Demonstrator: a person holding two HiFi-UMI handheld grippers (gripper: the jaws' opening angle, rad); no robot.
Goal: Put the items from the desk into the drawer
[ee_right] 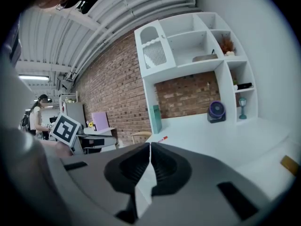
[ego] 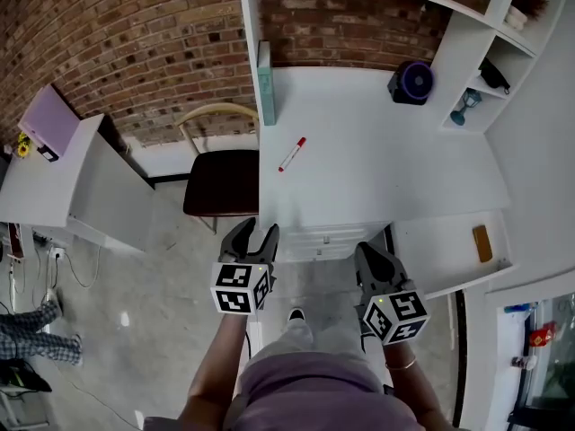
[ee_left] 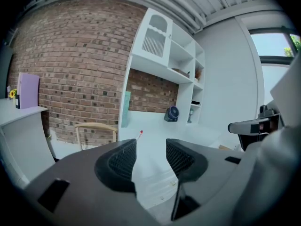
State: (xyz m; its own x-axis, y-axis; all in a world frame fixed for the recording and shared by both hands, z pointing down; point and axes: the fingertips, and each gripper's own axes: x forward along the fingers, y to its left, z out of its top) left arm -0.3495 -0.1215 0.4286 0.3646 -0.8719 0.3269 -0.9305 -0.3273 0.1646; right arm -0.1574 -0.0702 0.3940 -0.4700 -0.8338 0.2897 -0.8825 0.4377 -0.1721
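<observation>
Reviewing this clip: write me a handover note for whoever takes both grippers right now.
Grippers: left gripper open and empty; right gripper shut and empty. Both hover at the front edge of the desk.
Things: red marker lies mid-desk; teal book stands at the left side panel; purple fan sits back right; brown block lies on the lower side surface.
Done: nothing moved, as far as can be seen; the drawer looks closed.
Left: open the drawer, then load the items, probably the marker first.
</observation>
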